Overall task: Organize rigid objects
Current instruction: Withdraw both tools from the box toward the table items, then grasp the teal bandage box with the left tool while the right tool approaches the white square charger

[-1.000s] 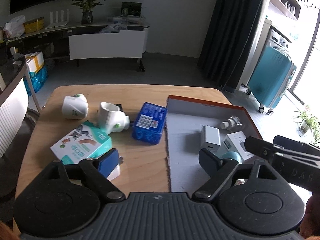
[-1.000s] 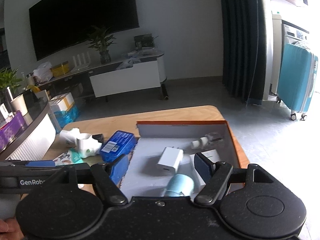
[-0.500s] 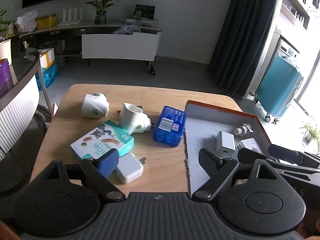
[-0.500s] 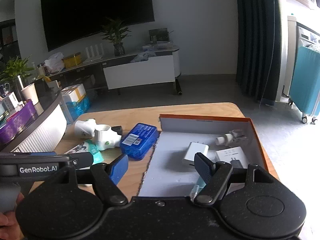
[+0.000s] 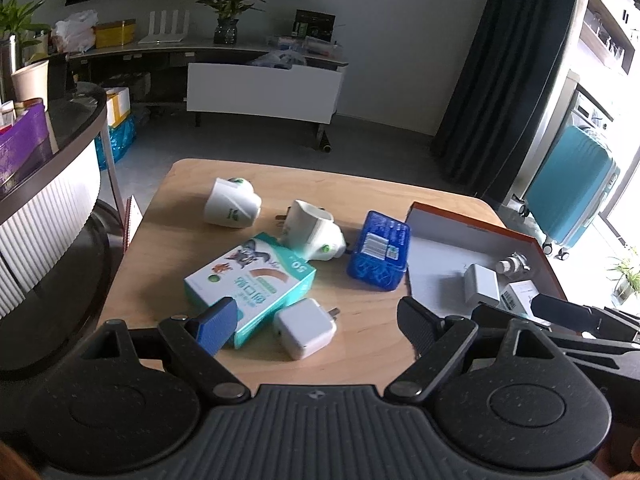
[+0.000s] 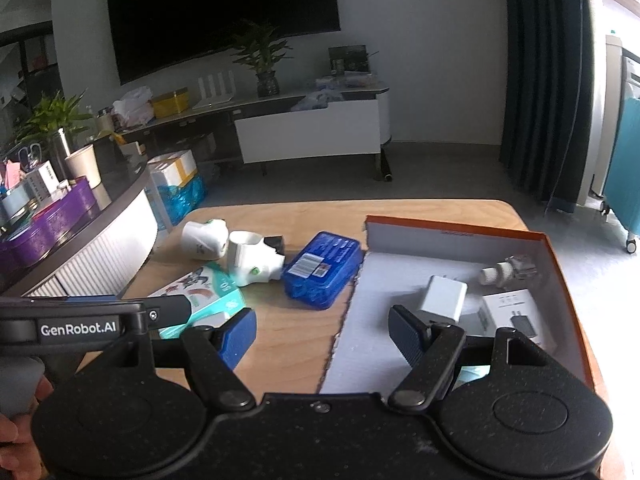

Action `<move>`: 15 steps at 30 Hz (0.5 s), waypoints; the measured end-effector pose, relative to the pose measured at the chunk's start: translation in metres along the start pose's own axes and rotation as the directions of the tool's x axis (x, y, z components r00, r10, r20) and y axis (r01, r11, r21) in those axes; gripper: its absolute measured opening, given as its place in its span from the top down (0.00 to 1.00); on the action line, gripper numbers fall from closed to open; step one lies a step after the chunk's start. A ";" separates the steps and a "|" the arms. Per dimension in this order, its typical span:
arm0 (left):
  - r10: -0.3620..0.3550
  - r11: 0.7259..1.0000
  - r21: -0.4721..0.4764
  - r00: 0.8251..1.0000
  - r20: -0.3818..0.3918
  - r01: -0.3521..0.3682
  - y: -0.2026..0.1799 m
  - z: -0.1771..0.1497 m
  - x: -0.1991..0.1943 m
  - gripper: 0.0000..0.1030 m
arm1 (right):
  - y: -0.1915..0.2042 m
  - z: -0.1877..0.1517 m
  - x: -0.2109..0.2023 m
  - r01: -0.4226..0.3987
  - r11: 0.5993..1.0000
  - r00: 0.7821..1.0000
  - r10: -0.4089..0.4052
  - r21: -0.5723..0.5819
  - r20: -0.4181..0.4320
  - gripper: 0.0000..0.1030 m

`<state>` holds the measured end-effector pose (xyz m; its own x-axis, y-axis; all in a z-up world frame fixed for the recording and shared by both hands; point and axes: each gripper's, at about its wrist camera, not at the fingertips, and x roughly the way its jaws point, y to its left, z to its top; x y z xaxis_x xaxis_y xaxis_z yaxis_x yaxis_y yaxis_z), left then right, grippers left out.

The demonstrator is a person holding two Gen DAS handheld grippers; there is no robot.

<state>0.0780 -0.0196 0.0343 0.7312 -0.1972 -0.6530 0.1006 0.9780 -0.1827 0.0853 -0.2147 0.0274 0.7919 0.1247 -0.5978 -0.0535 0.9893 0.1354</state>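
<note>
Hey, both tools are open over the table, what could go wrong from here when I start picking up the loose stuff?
The white charger touches the teal carton, so grabbing it with the left tool could drag the carton. The right tool hangs near the orange box edge and might clip it.

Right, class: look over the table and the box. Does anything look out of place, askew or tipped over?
Yes. Two white plug-in units lie tipped on their sides on the wooden table. A teal carton, a blue case and a white charger lie skewed outside the orange-rimmed box. Nothing looks spilled or broken.
</note>
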 end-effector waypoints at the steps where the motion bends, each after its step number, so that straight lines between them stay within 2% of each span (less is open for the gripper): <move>1: 0.001 1.000 -0.003 1.000 -0.001 -0.001 0.002 -0.001 0.000 0.14 | 0.002 0.000 0.001 -0.004 1.000 1.000 0.004 -0.002 -0.003 0.16; 9: -0.001 1.000 -0.016 1.000 -0.008 0.001 0.021 -0.007 0.003 0.14 | 0.014 -0.006 0.012 -0.033 0.999 0.999 0.033 -0.016 -0.031 0.16; 15: 0.042 0.999 -0.012 0.999 -0.021 -0.042 0.043 -0.006 0.017 0.14 | 0.013 -0.013 0.014 -0.042 0.999 0.998 0.041 -0.010 -0.050 0.16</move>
<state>0.0908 0.0191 0.0114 0.7203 -0.1577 -0.6755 0.0615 0.9845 -0.1643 0.0881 -0.1987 0.0109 0.7579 0.1690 -0.6302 -0.0929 0.9840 0.1522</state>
